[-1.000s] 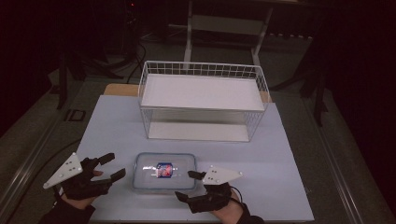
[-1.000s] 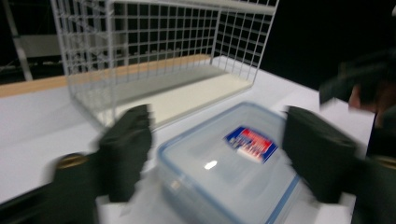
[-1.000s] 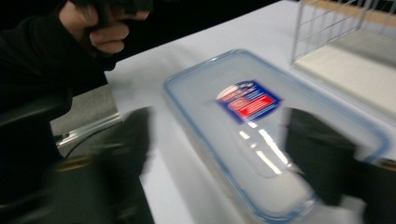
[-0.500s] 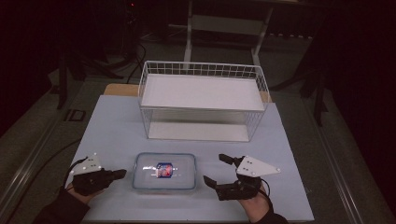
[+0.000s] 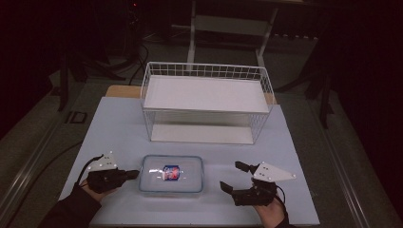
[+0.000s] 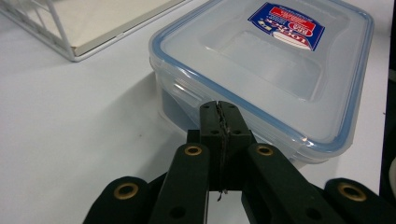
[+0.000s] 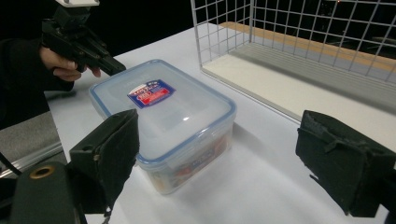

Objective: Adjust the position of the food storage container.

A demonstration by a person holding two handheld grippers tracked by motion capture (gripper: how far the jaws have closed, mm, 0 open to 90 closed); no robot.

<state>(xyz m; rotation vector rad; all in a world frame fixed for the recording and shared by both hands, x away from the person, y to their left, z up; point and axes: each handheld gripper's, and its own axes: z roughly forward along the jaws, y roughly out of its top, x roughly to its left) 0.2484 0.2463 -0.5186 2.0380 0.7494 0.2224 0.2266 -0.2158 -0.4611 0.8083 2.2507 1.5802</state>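
Observation:
A clear plastic container (image 5: 171, 173) with a blue-sealed lid and a red-and-blue label lies flat on the pale table near the front edge. My left gripper (image 5: 135, 174) is shut and empty, its tips at the container's left side. In the left gripper view the two jaws (image 6: 219, 112) are pressed together just before the container (image 6: 280, 60) wall; contact is unclear. My right gripper (image 5: 231, 175) is open, a short way right of the container and apart from it. In the right gripper view the container (image 7: 163, 116) lies ahead between the spread jaws, and the left gripper (image 7: 109, 65) is beyond it.
A white wire basket (image 5: 206, 102) with a flat white board inside stands on the table behind the container. The table's front edge (image 5: 190, 223) runs just below both hands. The room around the table is dark, with frame legs and cables on the floor.
The left gripper's jaws have gone from open to shut, and it has slid right towards the container. The right gripper has moved right, away from the container, and stays open.

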